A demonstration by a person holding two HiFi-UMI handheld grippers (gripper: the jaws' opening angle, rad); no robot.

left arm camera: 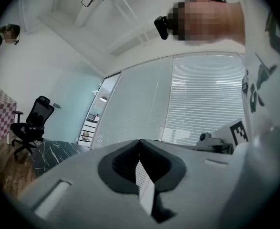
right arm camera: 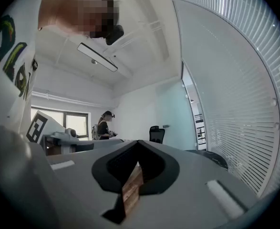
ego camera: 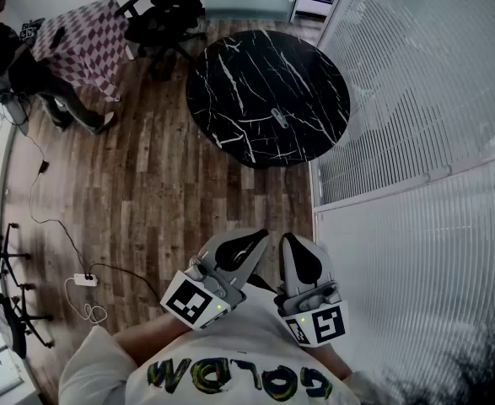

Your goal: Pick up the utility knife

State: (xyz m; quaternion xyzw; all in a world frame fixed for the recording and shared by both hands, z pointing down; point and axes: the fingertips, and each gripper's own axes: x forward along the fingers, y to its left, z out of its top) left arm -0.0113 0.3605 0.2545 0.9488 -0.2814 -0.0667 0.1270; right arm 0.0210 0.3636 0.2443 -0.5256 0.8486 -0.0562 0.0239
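The utility knife (ego camera: 278, 117) lies on the round black marble counter (ego camera: 230, 74), in the upper middle of the head view. It is well apart from both claws. The left claw (ego camera: 254, 238) and the right claw (ego camera: 293, 243) sit low, near the person's shirt (ego camera: 230, 369). Both are pressed together and hold nothing.

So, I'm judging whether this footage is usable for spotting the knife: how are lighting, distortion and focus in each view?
Head view: even light, edges bent, the utility knife small but clear against the dark table; left gripper view: heavy fisheye, black corners, the left claw close and soft; right gripper view: same vignette, the blinds bowed into curves.
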